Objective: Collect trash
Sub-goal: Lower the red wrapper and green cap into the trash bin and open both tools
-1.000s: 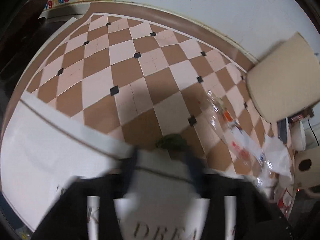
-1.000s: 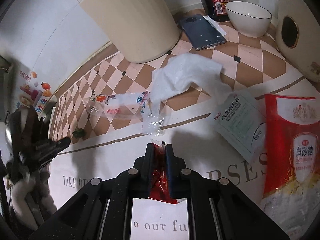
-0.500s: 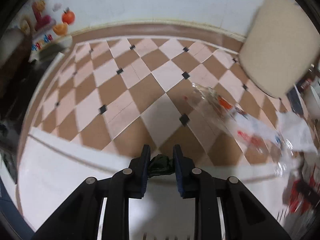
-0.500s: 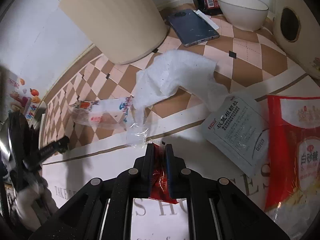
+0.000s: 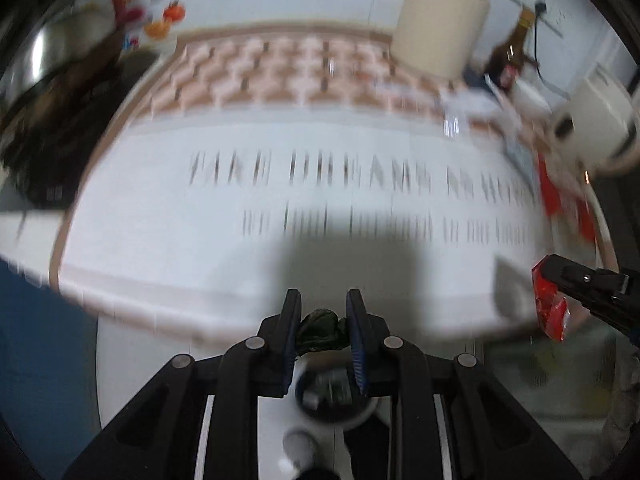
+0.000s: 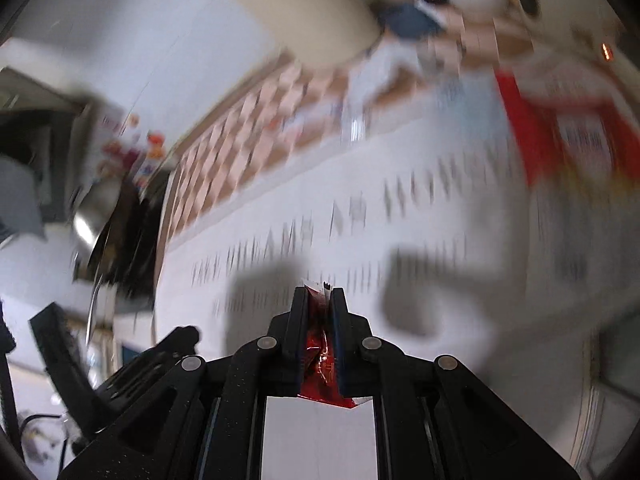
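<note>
Left wrist view, lower centre: left claw (image 5: 320, 322) is clamped on a dark green wad (image 5: 320, 330), fingers narrow, wad bulging between the pads. Directly below the wad, at the bottom centre of the frame, sits a round white-rimmed bin (image 5: 334, 400) with scraps inside; its mouth appears to face up. Judgement: the wad lies just above and slightly forward of the bin mouth, so the drop line is short and nearly vertical.

Same view, right edge: right claw (image 5: 546, 280) pinches a red packet (image 5: 552, 312), which hangs long axis down, well to the right of the bin. Desk (image 5: 160, 208) blurred.

Right wrist view, centre: right claw (image 6: 319, 300) closed narrow on the packet (image 6: 318, 344). Bin not visible here. Left claw is the nearer to the bin.
</note>
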`<state>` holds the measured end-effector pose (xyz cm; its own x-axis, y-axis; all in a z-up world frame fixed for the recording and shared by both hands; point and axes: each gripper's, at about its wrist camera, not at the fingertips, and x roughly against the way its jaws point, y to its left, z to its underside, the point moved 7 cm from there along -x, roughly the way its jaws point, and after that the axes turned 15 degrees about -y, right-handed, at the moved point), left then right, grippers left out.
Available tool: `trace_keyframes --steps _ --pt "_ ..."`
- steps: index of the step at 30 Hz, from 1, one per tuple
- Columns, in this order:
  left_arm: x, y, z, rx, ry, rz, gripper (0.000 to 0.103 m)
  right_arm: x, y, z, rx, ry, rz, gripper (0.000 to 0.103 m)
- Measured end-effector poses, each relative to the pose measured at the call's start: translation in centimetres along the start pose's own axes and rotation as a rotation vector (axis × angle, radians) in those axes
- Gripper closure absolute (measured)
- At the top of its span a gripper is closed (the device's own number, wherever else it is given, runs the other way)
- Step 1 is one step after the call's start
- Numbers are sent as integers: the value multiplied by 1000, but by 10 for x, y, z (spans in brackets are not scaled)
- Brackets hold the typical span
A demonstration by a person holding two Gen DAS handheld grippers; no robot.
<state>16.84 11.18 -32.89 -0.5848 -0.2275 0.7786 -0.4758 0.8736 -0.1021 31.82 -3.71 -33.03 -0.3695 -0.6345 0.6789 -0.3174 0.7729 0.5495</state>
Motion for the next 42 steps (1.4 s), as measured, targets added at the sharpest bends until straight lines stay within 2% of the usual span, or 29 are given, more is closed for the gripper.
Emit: trace_keyframes --steps 4,8,9,12,14,16,17,20,22,25,28,31,34,35,36,37,38,40,41,42 --pt "1 2 74 -12 98 50 83 27 -13 85 -28 90 16 92" --pt "-43 3 148 0 220 103 83 19 -53 172 -89 160 95 92" --pt "-68 3 176 38 289 128 83 12 -64 186 -105 171 112 92" --pt "-131 7 243 136 453 155 83 -35 -123 249 -203 217 200 92" --pt "-179 11 287 174 526 144 83 -68 -158 281 -279 237 230 92" --pt "-216 13 316 188 561 134 83 -105 -196 310 -333 242 270 92" --pt "-243 14 333 189 578 128 83 -126 -212 323 -359 247 271 92" --pt "-290 19 367 184 608 120 83 -182 -259 362 -421 264 284 92" --pt "-324 21 389 162 630 115 83 -214 -282 381 -417 281 307 92" --pt "-352 30 411 127 665 100 83 -249 -300 402 -346 314 343 92" --pt "-363 36 418 115 670 88 83 -274 -309 418 -258 359 362 92" --pt "-362 36 415 85 660 84 81 -284 -313 426 -198 391 366 90" --pt "-359 34 411 39 652 75 79 -286 -314 433 -174 425 361 85" --pt "-359 33 411 22 643 65 73 -285 -314 435 -163 435 360 75" --pt "-356 33 407 3 624 61 58 -284 -314 434 -152 438 361 63" --pt "-354 33 405 -12 608 57 49 -281 -312 431 -143 437 364 58" --pt "-351 35 401 -27 586 41 33 -277 -310 429 -117 427 369 51" --pt "-343 37 395 -40 542 18 30 -272 -307 425 -65 414 388 38" --pt "-338 39 392 -41 526 3 24 -269 -306 424 -40 408 397 28" --pt "-334 41 390 -39 517 -4 10 -267 -309 422 -22 404 405 20"
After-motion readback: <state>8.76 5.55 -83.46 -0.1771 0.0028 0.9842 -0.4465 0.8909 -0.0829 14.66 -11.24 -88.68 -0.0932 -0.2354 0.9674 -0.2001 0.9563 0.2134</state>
